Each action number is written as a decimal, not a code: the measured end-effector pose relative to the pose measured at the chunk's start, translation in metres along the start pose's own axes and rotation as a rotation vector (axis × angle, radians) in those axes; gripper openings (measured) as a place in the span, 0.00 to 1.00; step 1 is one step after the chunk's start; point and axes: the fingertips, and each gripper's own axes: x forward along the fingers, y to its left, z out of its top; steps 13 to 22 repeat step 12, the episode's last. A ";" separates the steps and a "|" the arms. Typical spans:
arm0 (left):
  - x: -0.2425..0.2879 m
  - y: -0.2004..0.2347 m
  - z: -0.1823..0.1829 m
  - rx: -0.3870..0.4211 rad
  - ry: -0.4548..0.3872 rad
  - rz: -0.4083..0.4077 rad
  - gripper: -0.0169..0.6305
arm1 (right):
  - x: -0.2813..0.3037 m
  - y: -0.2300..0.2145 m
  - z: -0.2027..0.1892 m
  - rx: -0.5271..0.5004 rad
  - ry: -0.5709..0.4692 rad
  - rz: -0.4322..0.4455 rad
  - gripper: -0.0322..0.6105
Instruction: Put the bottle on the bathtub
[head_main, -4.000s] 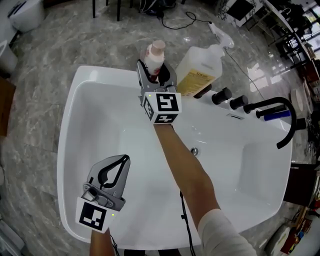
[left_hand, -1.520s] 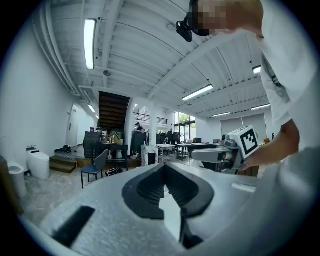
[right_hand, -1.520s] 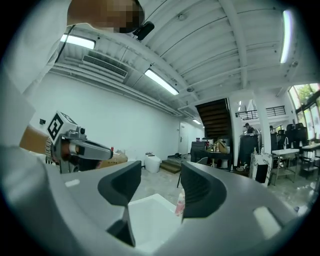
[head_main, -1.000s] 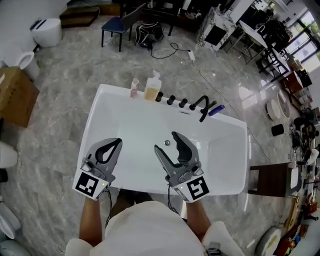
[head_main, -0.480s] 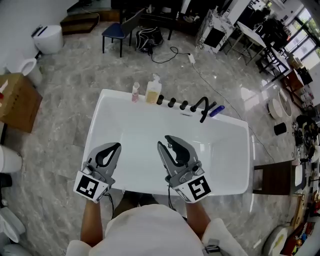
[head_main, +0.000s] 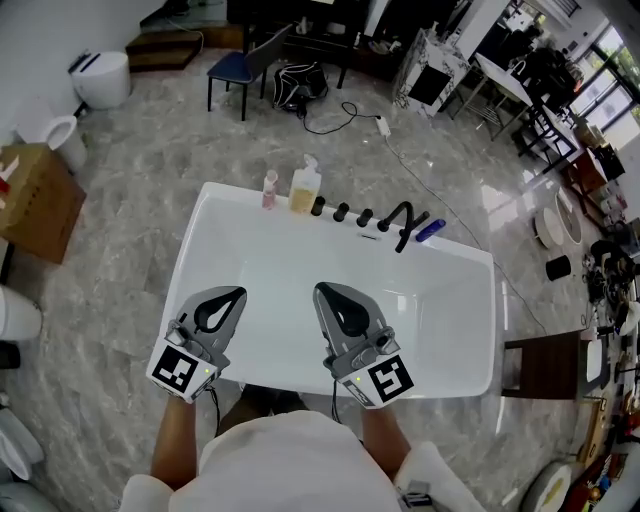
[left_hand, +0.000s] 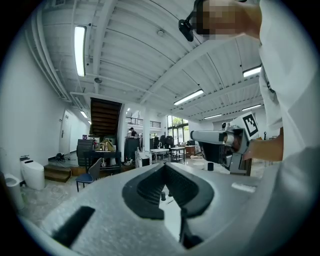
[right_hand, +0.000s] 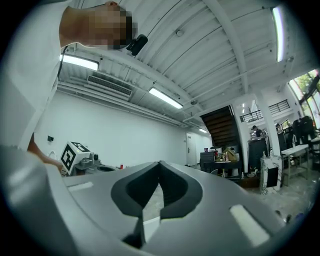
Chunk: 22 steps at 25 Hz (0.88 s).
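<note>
Head view. The left gripper (head_main: 236, 293) and the right gripper (head_main: 322, 291) hang side by side over the near part of the white bathtub (head_main: 450, 300). Each has its jaws closed tip to tip, with nothing between them. The small pink bottle (head_main: 268, 187) stands upright on the far rim, just beside a larger yellow pump bottle (head_main: 303, 186) and well apart from both grippers. A black faucet (head_main: 404, 222) rises farther right along that rim.

Bright ceiling strip lights (left_hand: 80, 51); fisheye edges warped, dark; window glare possibly right
</note>
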 end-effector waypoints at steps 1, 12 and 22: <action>0.000 0.000 0.003 -0.003 -0.009 0.003 0.03 | 0.000 0.002 0.000 -0.006 0.008 0.008 0.07; 0.007 -0.005 0.004 -0.018 -0.001 -0.019 0.03 | 0.006 0.004 0.011 0.015 -0.014 0.016 0.07; 0.007 -0.005 0.004 -0.018 -0.001 -0.019 0.03 | 0.006 0.004 0.011 0.015 -0.014 0.016 0.07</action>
